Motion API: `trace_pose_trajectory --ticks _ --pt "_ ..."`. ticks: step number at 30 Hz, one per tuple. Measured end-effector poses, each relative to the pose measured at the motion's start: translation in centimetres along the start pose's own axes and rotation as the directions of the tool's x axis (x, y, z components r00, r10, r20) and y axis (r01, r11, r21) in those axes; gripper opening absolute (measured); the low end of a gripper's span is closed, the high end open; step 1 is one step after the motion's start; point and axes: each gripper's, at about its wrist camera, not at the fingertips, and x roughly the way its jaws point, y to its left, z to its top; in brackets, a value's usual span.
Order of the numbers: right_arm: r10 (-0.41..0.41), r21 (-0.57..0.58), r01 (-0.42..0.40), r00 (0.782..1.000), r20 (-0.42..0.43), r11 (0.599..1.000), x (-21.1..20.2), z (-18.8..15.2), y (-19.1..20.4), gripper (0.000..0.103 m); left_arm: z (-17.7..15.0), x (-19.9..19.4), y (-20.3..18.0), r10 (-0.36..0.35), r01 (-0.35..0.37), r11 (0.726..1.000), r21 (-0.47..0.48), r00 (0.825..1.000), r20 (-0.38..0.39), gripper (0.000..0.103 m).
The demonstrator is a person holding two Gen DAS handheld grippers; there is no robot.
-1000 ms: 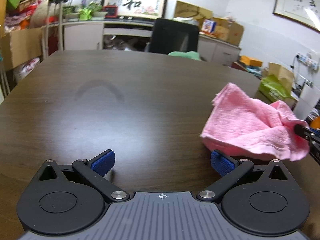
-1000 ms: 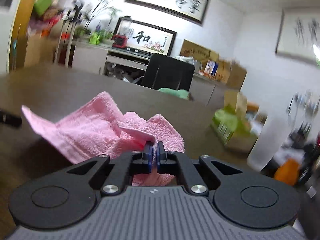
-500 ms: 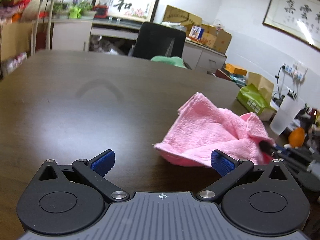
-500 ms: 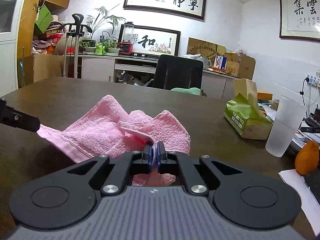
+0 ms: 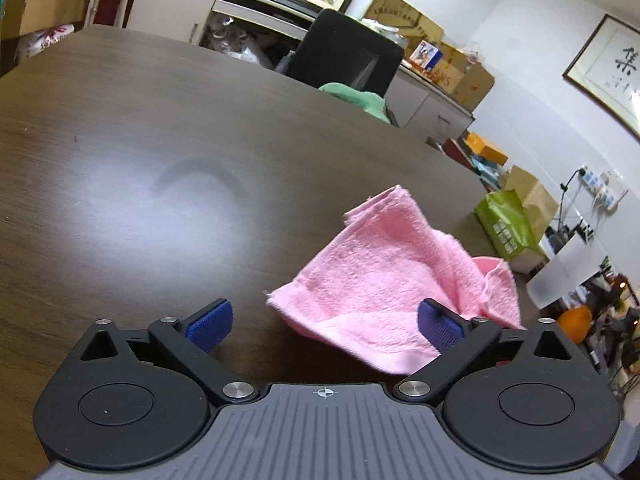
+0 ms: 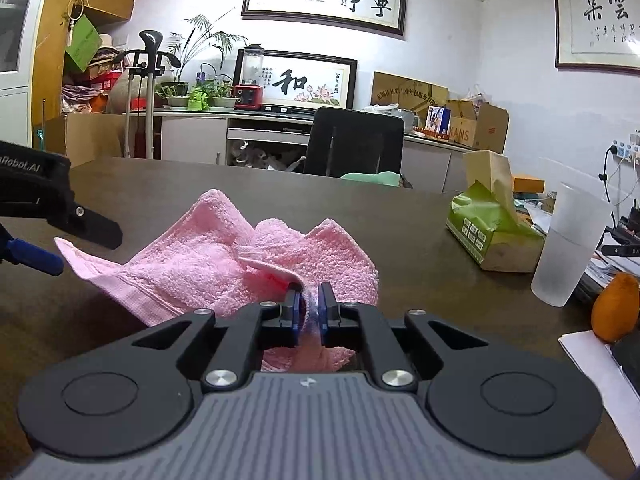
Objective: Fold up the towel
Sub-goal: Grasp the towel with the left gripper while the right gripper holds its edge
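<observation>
Towel [image 5: 392,284] sits rumpled near the right edge of the bench [image 5: 160,160], one layer flopped over another, nothing squared up yet.

Left wrist view: left gripper [image 5: 324,322] has slid in on the towel since a second ago; back then the cloth was off to the right, now its near-left corner lies between the fingers [image 5: 210,320], toward the right one. Fingers are wide and have just begun narrowing; neither pad touches the cloth. My read: it's lining up a pinch on that free corner.

Right wrist view: right gripper [image 6: 308,312] has barely shifted. Its fingers [image 6: 294,312] were tight together on a fold of towel [image 6: 224,264]; they've just eased apart a little, narrow gap now, a bunch of cloth still between the pads and apparently still pinched. Left gripper [image 6: 60,232] shows at the left edge, right beside the towel's pointed corner.

Meaning: no fold made yet. Looks like a handover into a two-corner hold. Risk if the right lets go before the left bites: the cloth slumps.

Tissue pack [image 6: 488,224] and plastic cup [image 6: 568,248] stand clear, toward the bench's right edge.
</observation>
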Motion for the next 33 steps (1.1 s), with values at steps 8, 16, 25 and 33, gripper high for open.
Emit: trace_pose_trajectory --ticks 8,16,25,33 --pt "0.005 0.036 -0.005 1.0 -0.001 0.999 0.0 -0.1 -0.7 0.011 -0.2 -0.2 -1.9 0.022 -0.022 0.999 0.043 1.0 0.013 0.05" --pt "0.058 0.167 -0.054 0.998 -0.018 0.984 0.1 -0.4 -2.8 0.013 -1.3 0.5 -1.2 0.1 -0.1 0.994 0.051 0.995 -0.006 0.004" --pt "0.083 0.187 -0.086 0.996 0.026 0.979 -0.3 -0.4 -3.2 0.03 -1.7 -1.4 -0.3 0.11 -0.113 0.993 0.045 0.992 0.058 0.002" --pt "0.036 0.03 -0.037 0.998 0.058 0.999 -0.6 0.0 -1.1 0.058 -2.2 -2.8 -1.0 0.045 -0.05 0.997 0.054 0.995 0.094 0.002"
